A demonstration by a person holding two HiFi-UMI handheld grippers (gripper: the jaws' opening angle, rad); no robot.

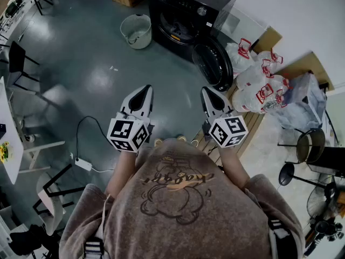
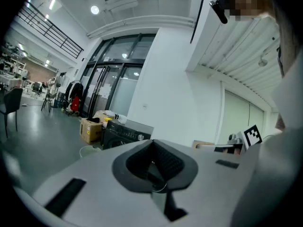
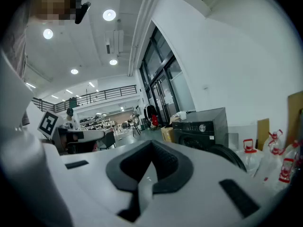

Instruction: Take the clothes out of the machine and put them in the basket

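Both clenched and empty: left hand-held gripper (image 1: 143, 93) and right hand-held gripper (image 1: 209, 96), side by side over open floor (image 1: 97, 74). At 12 o'clock stands the washing machine (image 1: 183, 15), its door (image 1: 214, 65) swung open toward 1. The basket (image 1: 136, 31) sits at 11, just beside it. Plastic bags (image 1: 259, 85) crowd 2 o'clock. Clothes not discernible in the drum.

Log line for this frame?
black front-loading washing machine: door open | pale round plastic basket: beside machine | left gripper: shut, empty | right gripper: shut, empty | stage: no reach yet

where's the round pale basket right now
Head view, upper middle: the round pale basket stands just left of the black washing machine, far ahead of both grippers.
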